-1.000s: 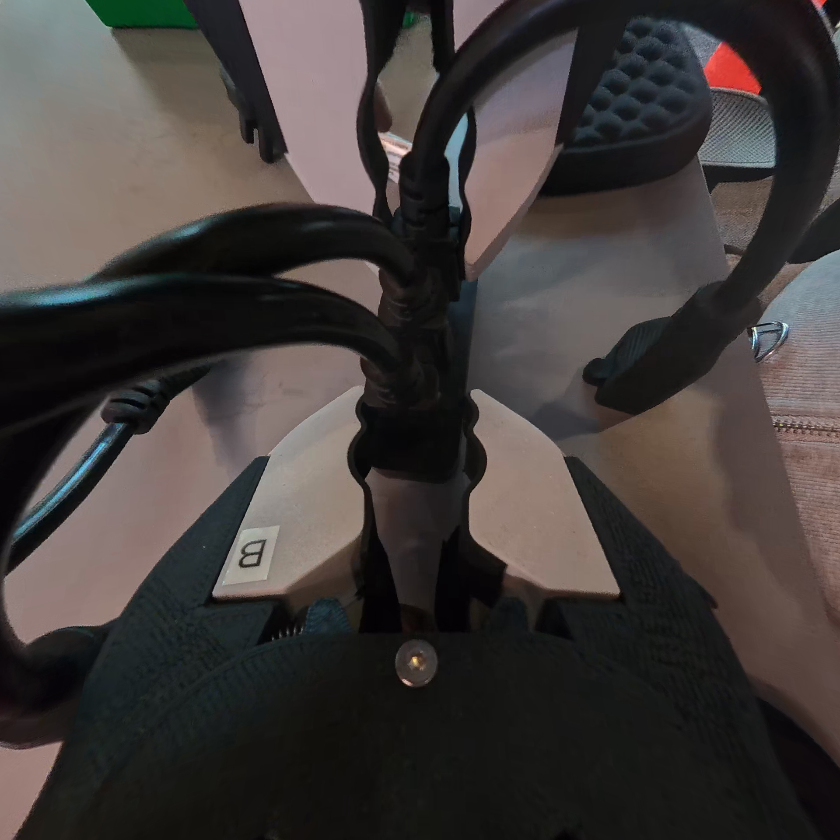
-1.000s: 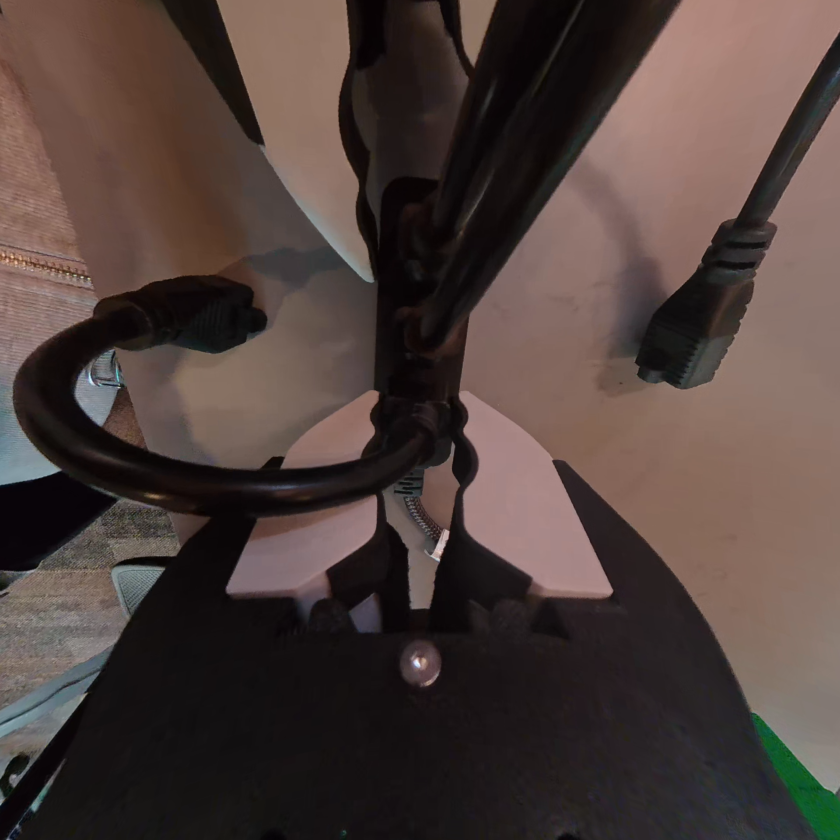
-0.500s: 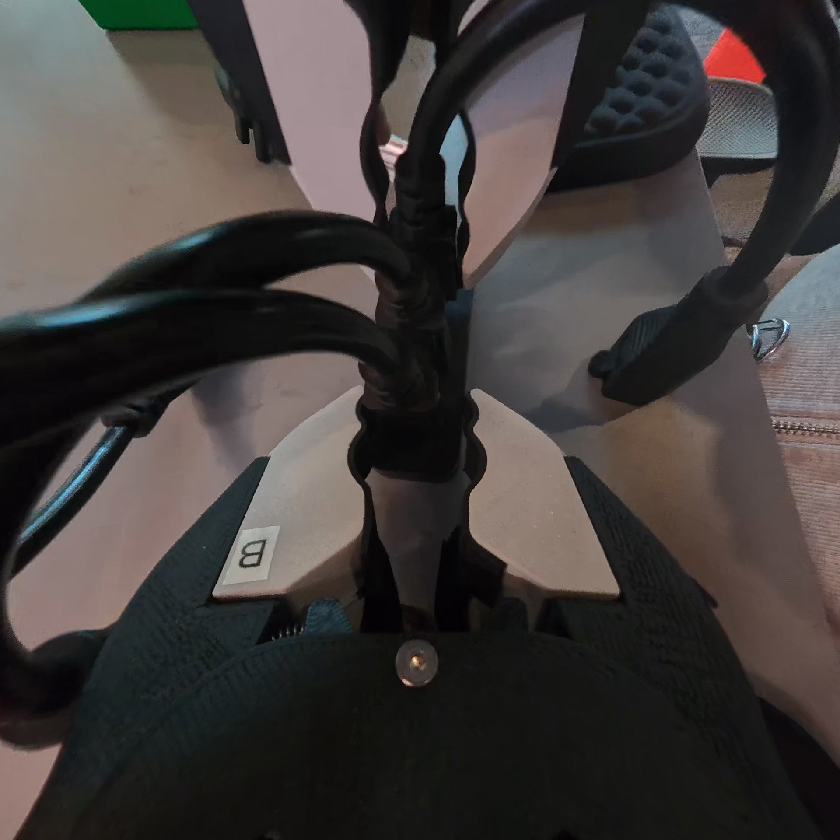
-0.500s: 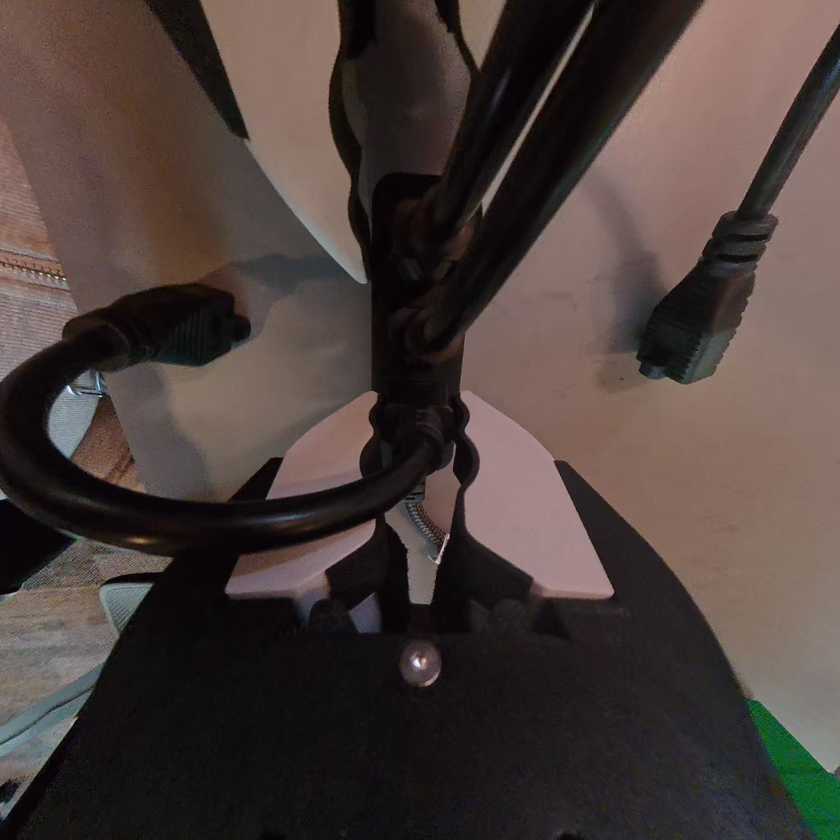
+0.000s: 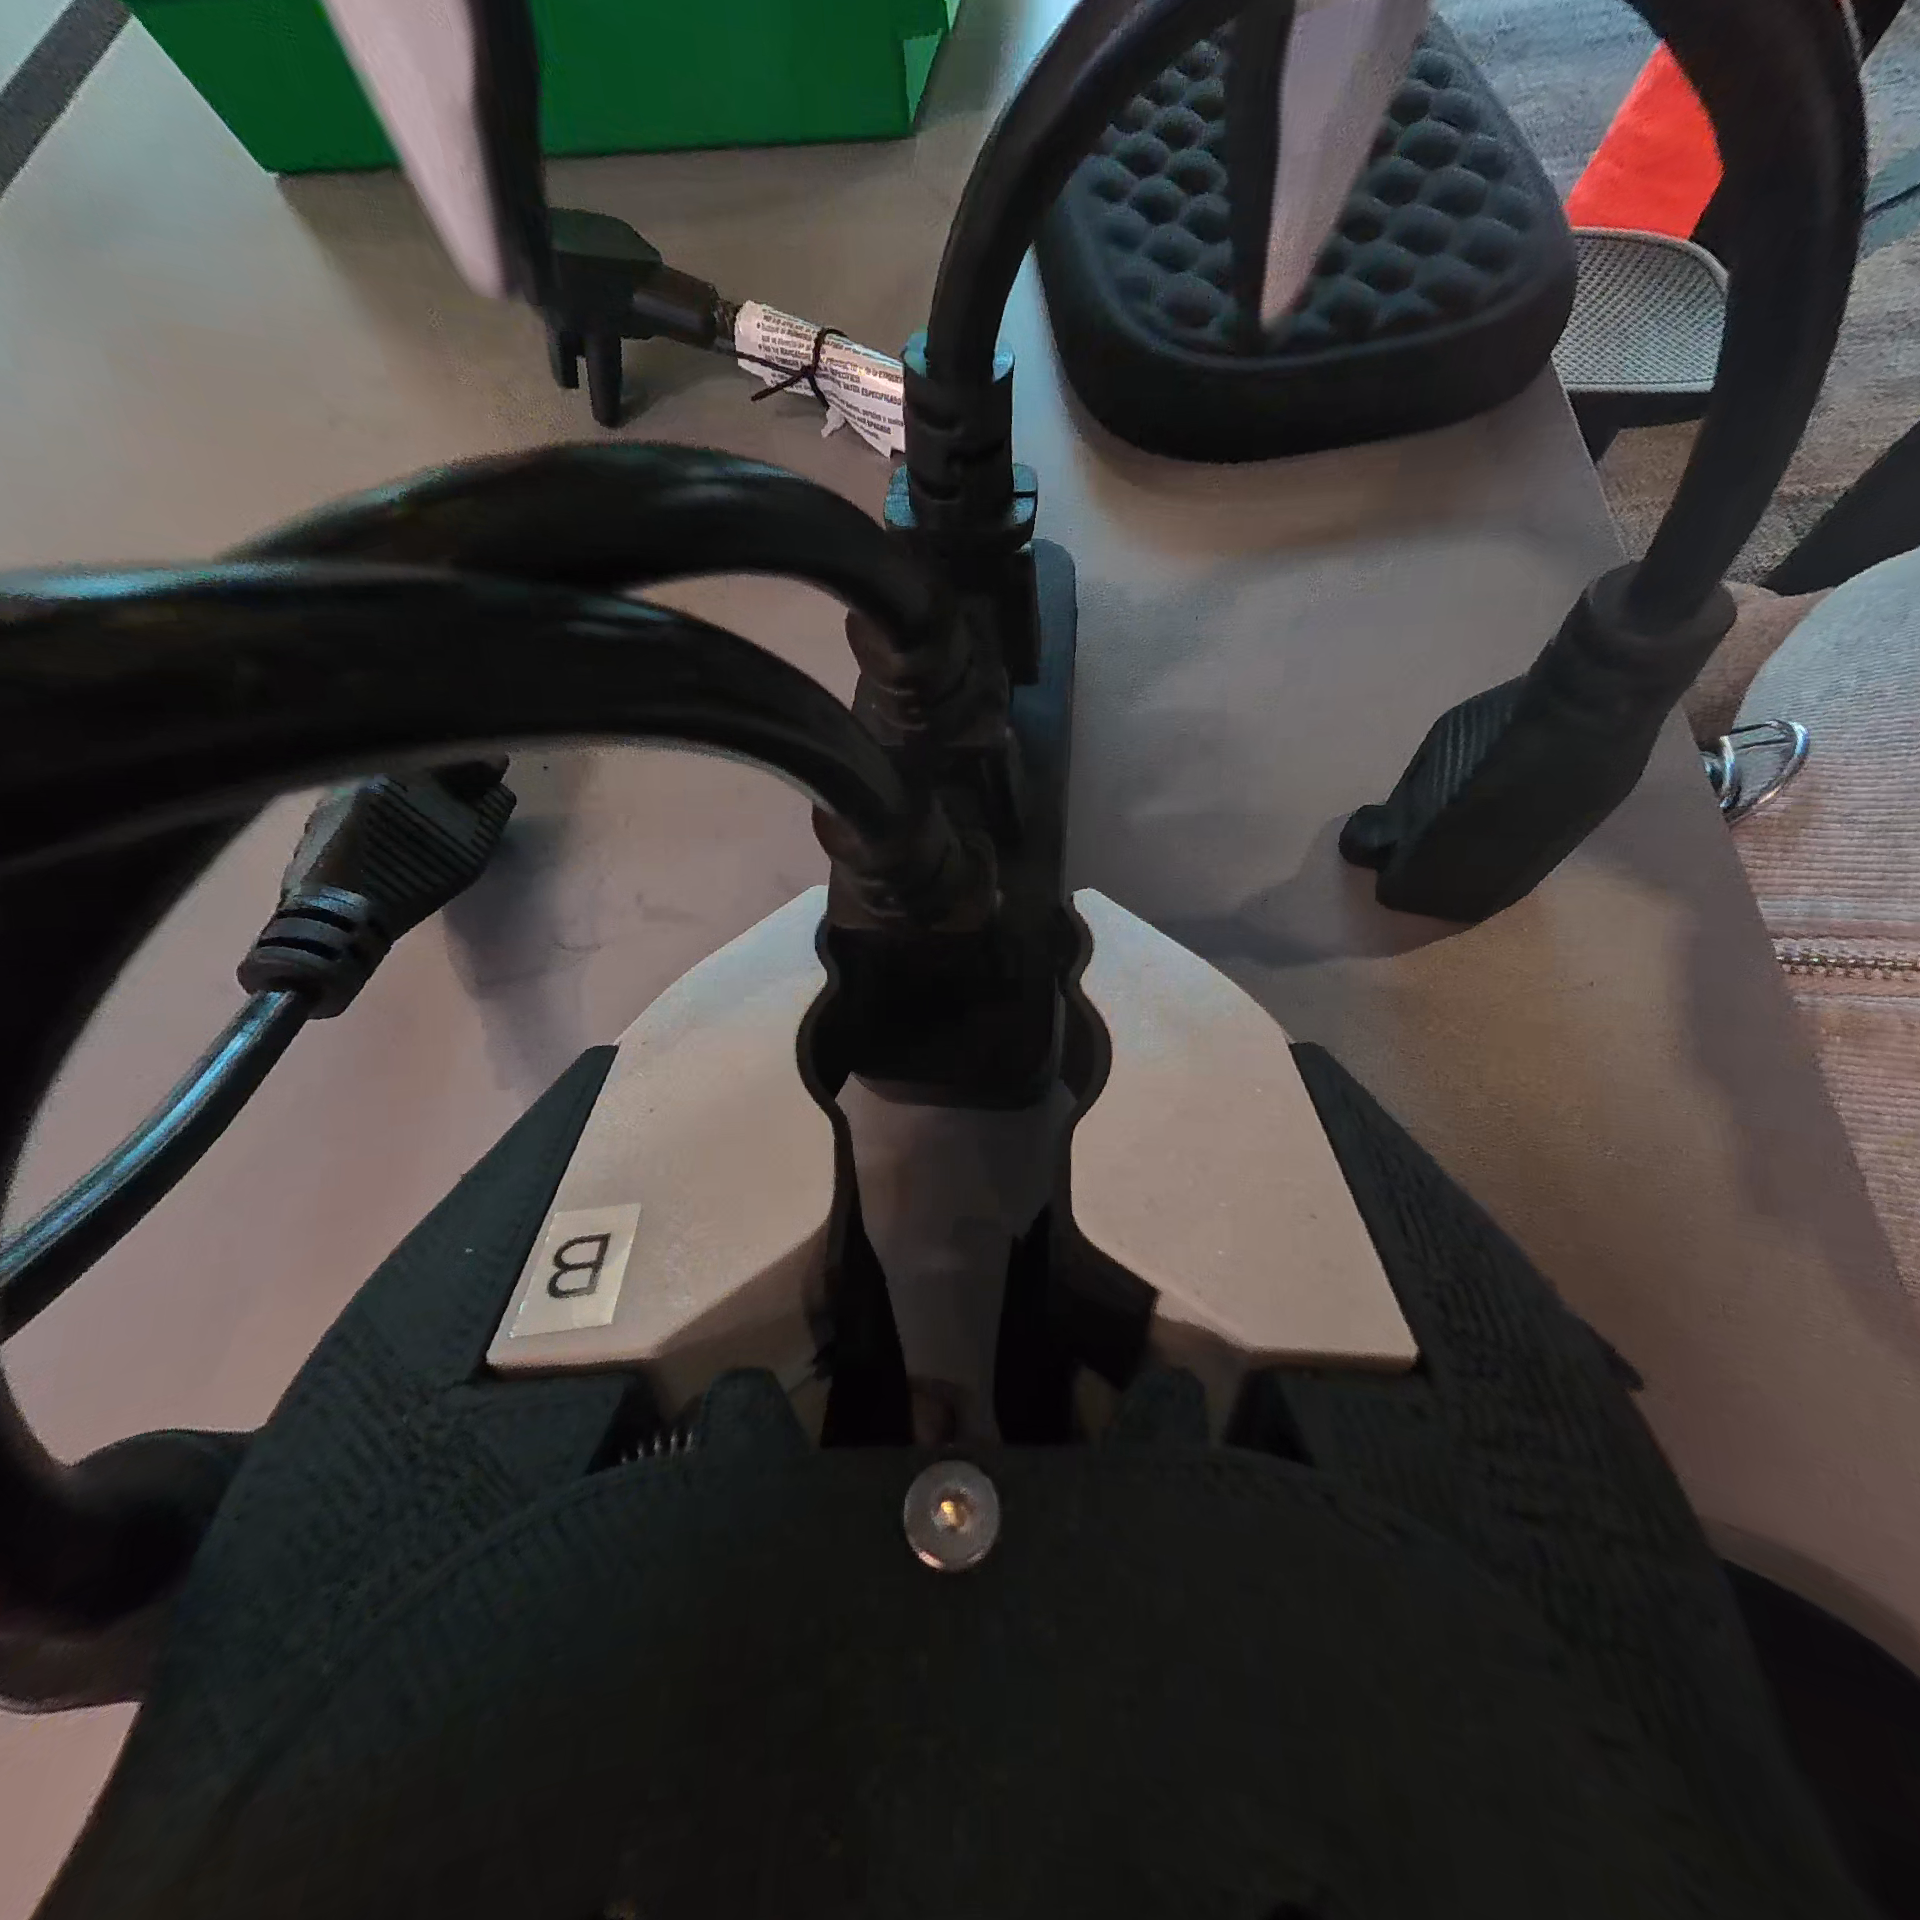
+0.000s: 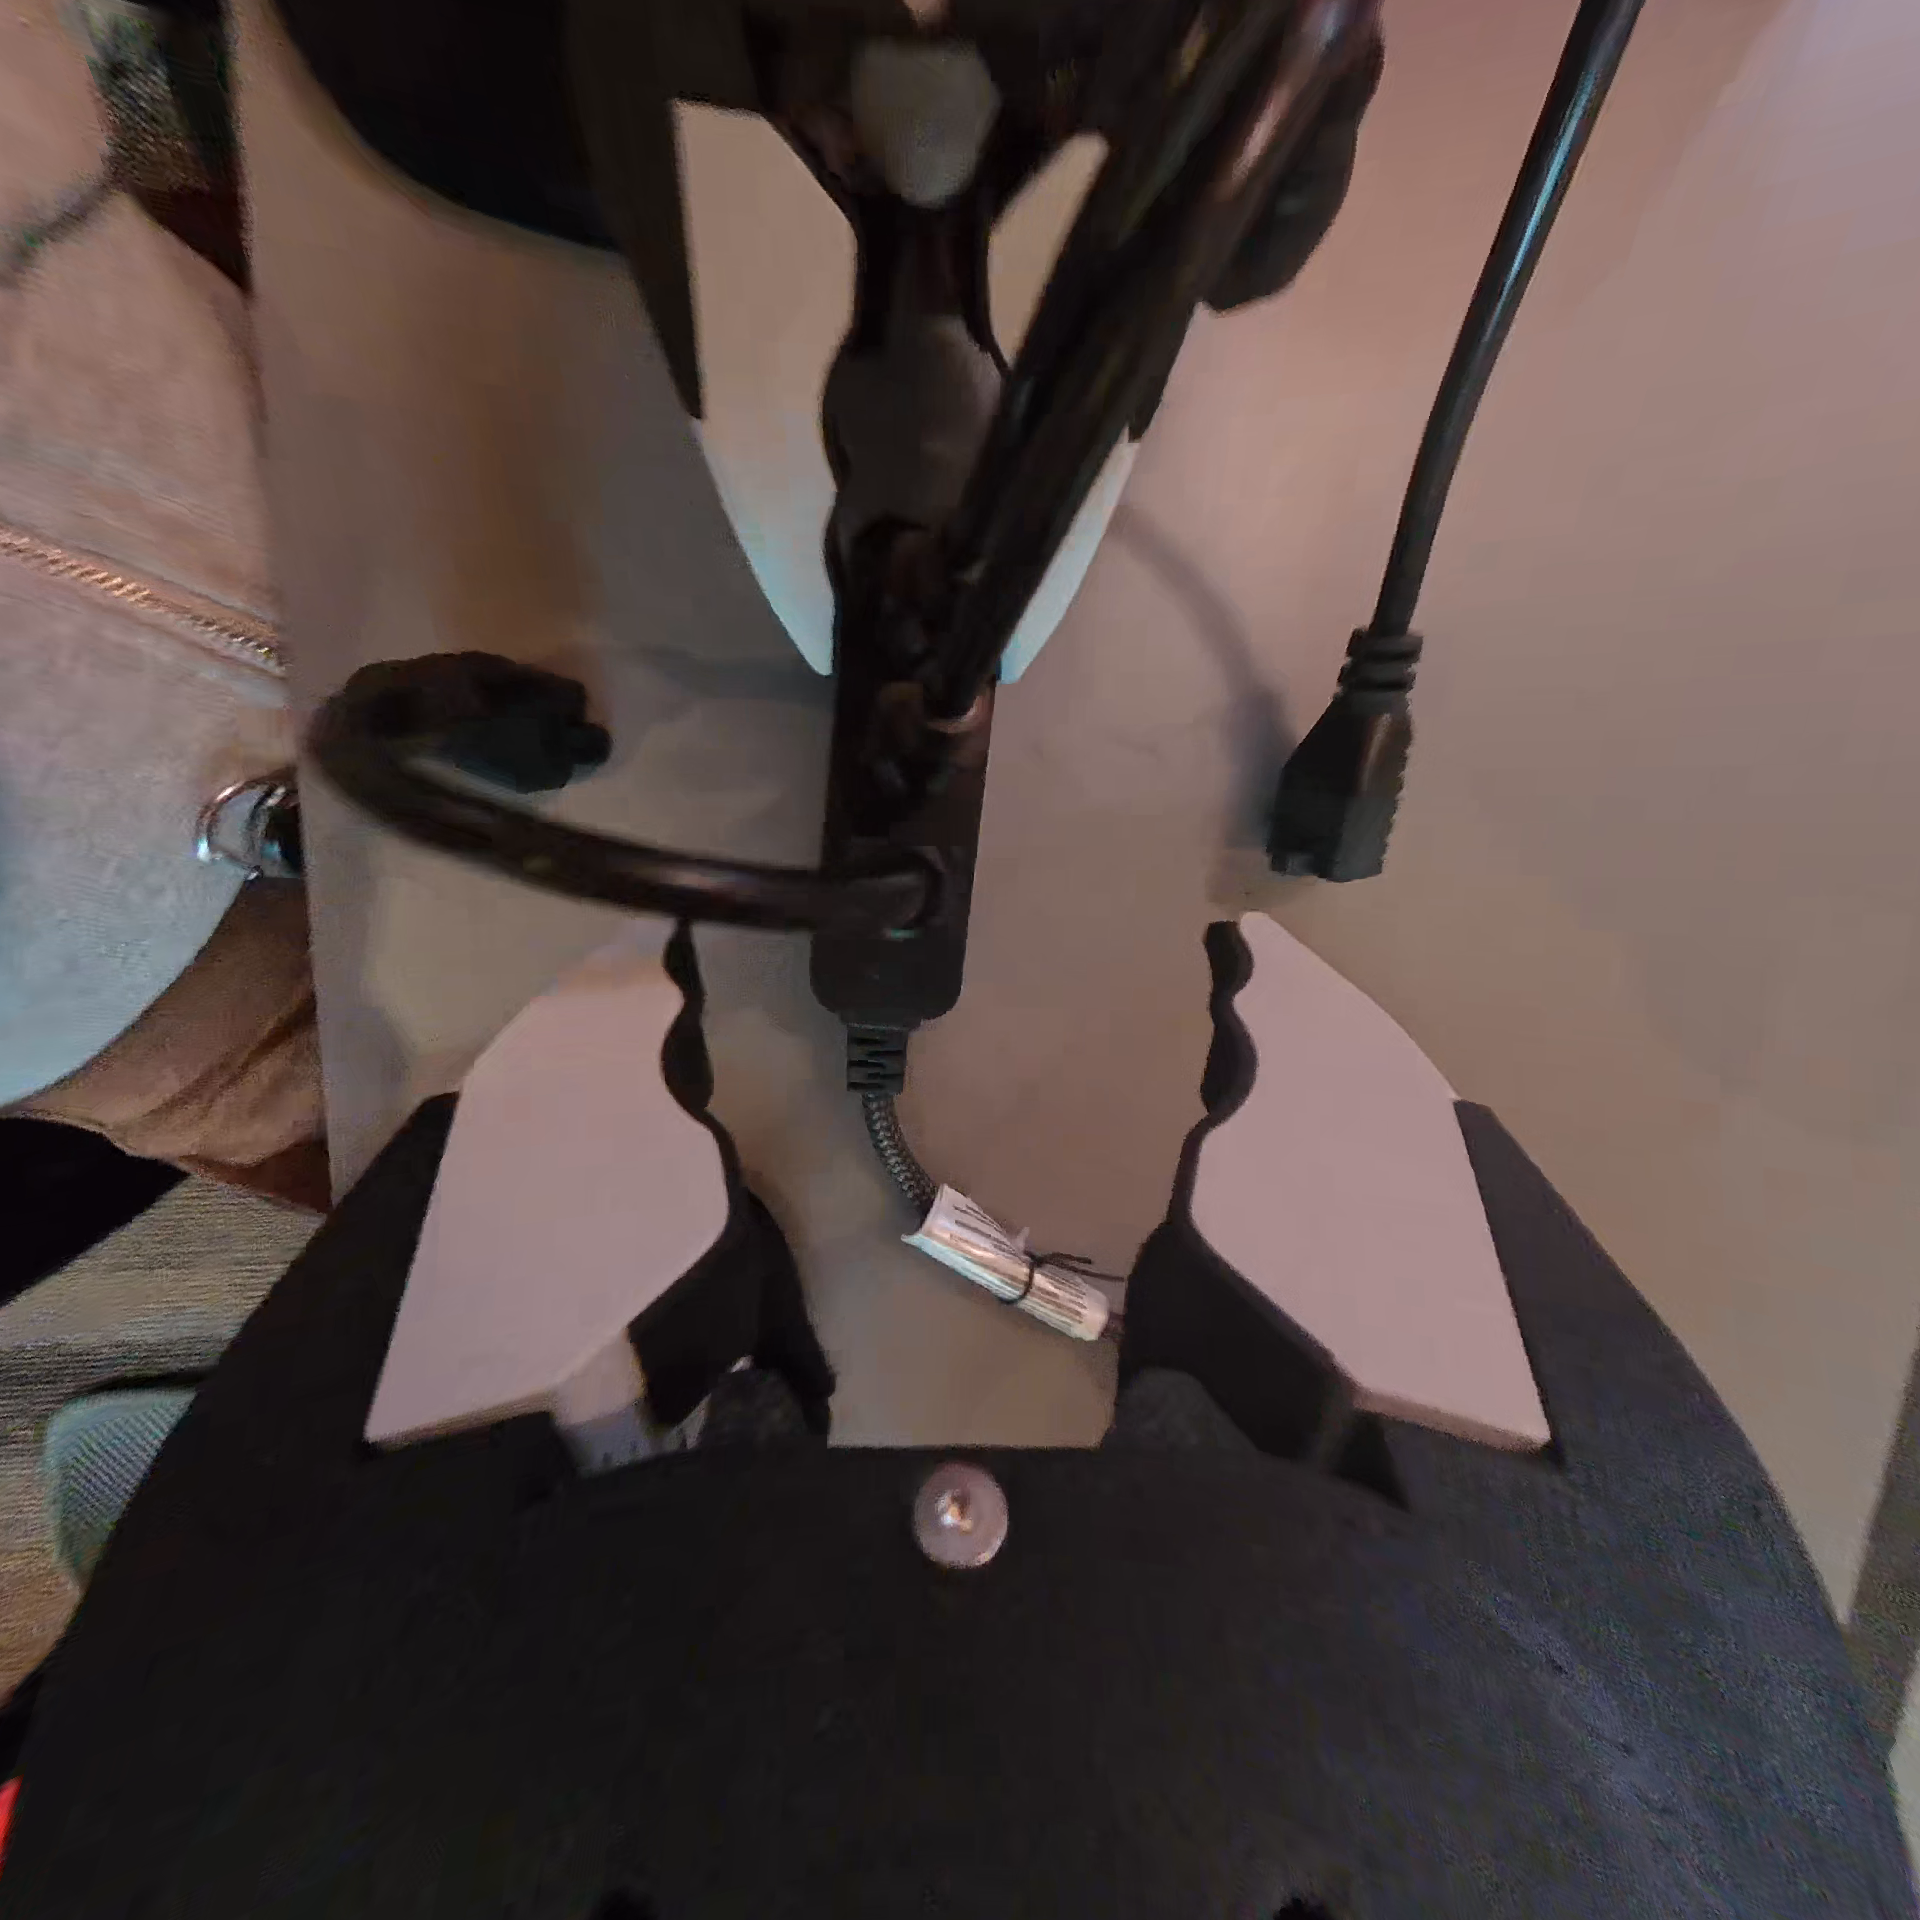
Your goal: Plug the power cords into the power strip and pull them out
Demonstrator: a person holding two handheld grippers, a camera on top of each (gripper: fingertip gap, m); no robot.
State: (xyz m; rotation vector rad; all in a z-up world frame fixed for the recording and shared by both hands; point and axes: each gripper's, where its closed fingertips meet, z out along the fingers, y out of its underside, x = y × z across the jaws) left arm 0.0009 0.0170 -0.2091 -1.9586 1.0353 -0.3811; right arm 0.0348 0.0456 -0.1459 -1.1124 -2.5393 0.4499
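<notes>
A slim black power strip (image 5: 1044, 665) lies on the table with three black cords (image 5: 623, 520) plugged into it. My left gripper (image 5: 951, 935) is shut on its near end. My right gripper (image 6: 951, 935) is open, just clear of the strip's other end (image 6: 894, 935), with a finger on each side. Its fingers (image 5: 436, 125) show at the top of the left wrist view. The cords' loose connectors (image 5: 405, 831) (image 5: 1507, 790) rest on the table to both sides. The strip's braided lead (image 6: 888, 1143) with a white tag (image 6: 1039, 1268) runs under my right gripper to its plug (image 5: 592, 301).
A green box (image 5: 623, 73) stands at the table's far side. A black dimpled cushion (image 5: 1403, 260) sits beyond the table edge (image 5: 1621, 520). A person's pink zipped garment (image 5: 1849, 914) is close on the right. The cords arch over the table on the left. My hands' fingertips stand some 8 cm from each other.
My right gripper has opened, let go of the strip's end and drawn back from it. My left gripper still holds the other end.
</notes>
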